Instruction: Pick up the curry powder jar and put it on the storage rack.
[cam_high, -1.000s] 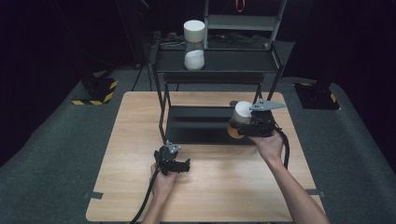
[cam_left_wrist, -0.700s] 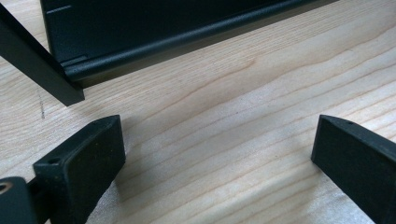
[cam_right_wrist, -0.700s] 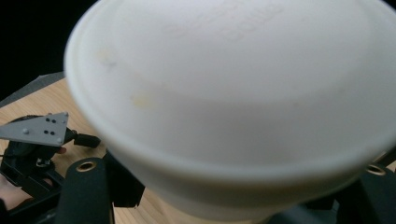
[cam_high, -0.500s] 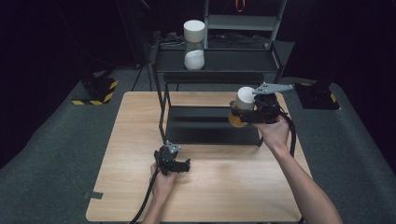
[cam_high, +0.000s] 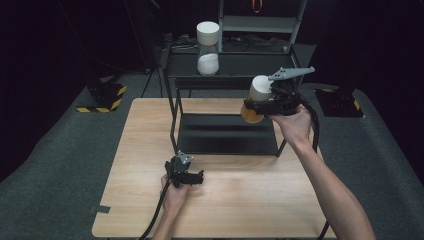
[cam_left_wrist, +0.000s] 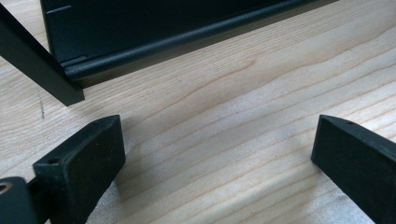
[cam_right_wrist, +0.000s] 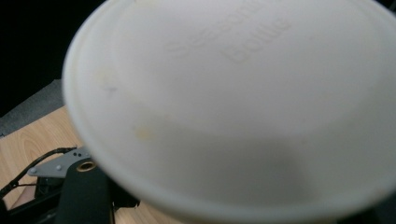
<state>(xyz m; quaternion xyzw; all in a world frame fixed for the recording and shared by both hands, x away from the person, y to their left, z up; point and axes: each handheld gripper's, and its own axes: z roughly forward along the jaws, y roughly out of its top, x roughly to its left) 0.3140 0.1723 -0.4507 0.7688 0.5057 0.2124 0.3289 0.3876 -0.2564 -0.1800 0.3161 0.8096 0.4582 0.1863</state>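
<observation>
The left claw (cam_high: 196, 178) rests low on the light wooden surface (cam_high: 250, 200), its jaws spread wide with only bare wood between them. Just ahead of it stands the black metal shelf rack (cam_high: 227, 135). Farther away, the right claw (cam_high: 255, 106) is raised above the rack's right side and pinches a white-lidded orange container (cam_high: 256, 99); the wide white lid lies directly before its camera. Beyond, a white cylindrical jar (cam_high: 208, 34) stands over another white jar (cam_high: 208, 64) on the top shelf.

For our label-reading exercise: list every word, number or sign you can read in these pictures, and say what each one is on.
White lid of the jar held in the right gripper: two lines of raised lettering, too blurred to read.
Wooden table, black rack, left gripper: no text.
</observation>
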